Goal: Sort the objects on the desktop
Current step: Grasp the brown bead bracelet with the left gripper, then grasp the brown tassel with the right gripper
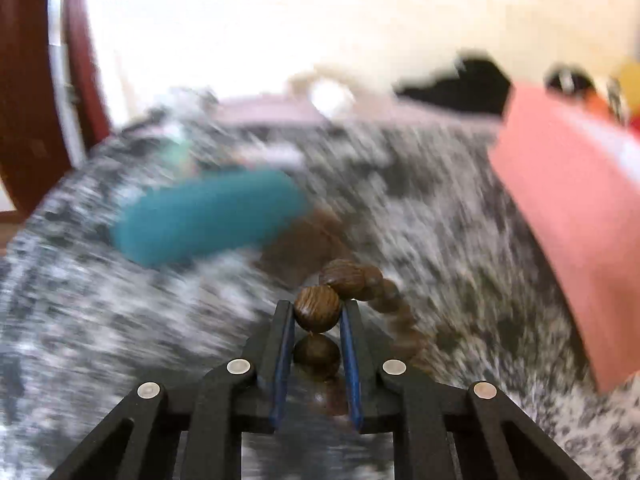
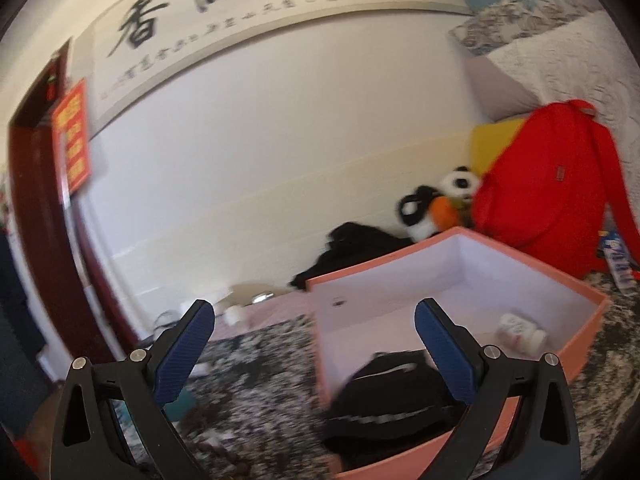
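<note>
The left claw (image 1: 318, 312) grips a string of brown wooden beads (image 1: 344, 280) above the speckled grey worktop (image 1: 100, 320), near a blurred, perhaps teal, oblong case (image 1: 208, 216). The right claw (image 2: 314, 312) gapes wide before the open pink cardboard box (image 2: 580, 336).

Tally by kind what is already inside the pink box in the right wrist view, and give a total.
Inside the pink box:
White pill bottle: 1
Black pouch-like item: 1
Total: 2
The wooden bead bracelet, outside the box in the left gripper, is not counted.
</note>
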Tool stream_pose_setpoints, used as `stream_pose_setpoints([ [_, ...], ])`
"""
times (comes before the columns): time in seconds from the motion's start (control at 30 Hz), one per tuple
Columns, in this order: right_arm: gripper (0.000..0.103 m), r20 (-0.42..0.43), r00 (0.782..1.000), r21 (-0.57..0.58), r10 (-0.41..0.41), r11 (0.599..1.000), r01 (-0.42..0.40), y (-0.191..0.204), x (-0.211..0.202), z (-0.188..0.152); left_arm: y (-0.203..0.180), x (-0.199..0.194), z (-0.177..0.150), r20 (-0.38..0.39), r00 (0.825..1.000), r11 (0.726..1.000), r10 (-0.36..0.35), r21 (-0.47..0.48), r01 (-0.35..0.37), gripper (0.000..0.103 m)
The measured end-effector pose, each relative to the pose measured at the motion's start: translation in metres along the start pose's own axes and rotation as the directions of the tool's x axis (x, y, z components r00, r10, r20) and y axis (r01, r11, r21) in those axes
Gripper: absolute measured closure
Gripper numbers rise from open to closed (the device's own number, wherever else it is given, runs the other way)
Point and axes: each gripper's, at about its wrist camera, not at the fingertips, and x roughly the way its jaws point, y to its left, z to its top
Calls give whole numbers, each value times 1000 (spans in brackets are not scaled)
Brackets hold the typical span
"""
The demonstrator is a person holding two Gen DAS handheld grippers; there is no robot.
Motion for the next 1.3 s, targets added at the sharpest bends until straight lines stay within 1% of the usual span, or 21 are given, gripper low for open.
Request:
stream_pose_setpoints([
  [0.13,1,-82,994,-122,68,989,-78,54,27,-20,44,-33,7,66,997,996,37,-82,-31,85],
  [0.17,1,-116,989,-153,86,983,-103,70,39,-28,52,-37,8,74,996,995,47,-96,-40,85],
  [0.23,1,-206,972,-206,117,965,-160,101,68,-49,72,-49,7,88,995,989,57,-138,-45,85],
  [0.3,1,-307,943,-247,131,946,-212,127,99,-74,93,-55,7,94,994,983,51,-182,-33,85],
  [0.37,1,-392,913,-286,115,928,-240,147,129,-102,107,-57,6,97,994,977,49,-212,-27,85],
  [0.47,2,-507,857,-309,89,910,-277,170,170,-141,123,-61,7,111,993,969,39,-248,-10,85],
  [0.5,4,-542,836,-300,82,911,-283,175,186,-152,125,-62,7,114,993,968,35,-252,-5,85],
  [0.6,4,-612,789,-257,58,928,-268,179,226,-174,127,-61,9,117,992,968,38,-251,-8,85],
  [0.63,7,-645,763,-248,44,932,-263,178,239,-183,127,-60,10,117,992,968,41,-250,-11,85],
  [0.67,13,-678,734,-241,28,936,-258,176,252,-192,129,-59,11,116,992,967,42,-253,-11,85],
  [0.7,21,-690,723,-225,35,939,-261,172,259,-198,130,-57,12,115,993,966,39,-257,-8,85],
  [0.73,34,-673,737,-213,57,940,-268,169,259,-196,131,-56,13,114,993,965,37,-261,-6,85],
  [0.77,51,-679,729,-195,84,937,-289,167,259,-194,131,-54,15,112,993,964,35,-268,-3,85],
  [0.8,83,-692,713,-172,109,935,-310,167,258,-191,131,-54,16,112,993,963,30,-271,1,85],
  [0.83,90,-693,710,-162,122,934,-318,166,254,-186,131,-53,17,113,993,962,26,-273,6,85],
  [0.87,92,-692,710,-153,134,933,-325,166,250,-181,130,-53,17,114,993,961,19,-276,13,85],
  [0.93,94,-661,735,-169,152,924,-343,166,229,-168,123,-56,19,121,993,962,2,-270,31,85],
  [0.97,94,-645,750,-185,147,922,-340,166,219,-161,117,-59,20,128,992,965,-4,-258,37,85],
  [1.03,94,-603,789,-228,119,921,-314,168,197,-147,106,-63,20,138,990,971,-10,-234,43,85],
  [1.17,94,-489,865,-260,109,929,-264,161,139,-103,80,-71,22,151,988,981,-42,-180,69,85],
  [1.3,94,-376,923,-272,80,943,-193,141,89,-66,53,-75,25,159,984,985,-85,-138,107,85],
])
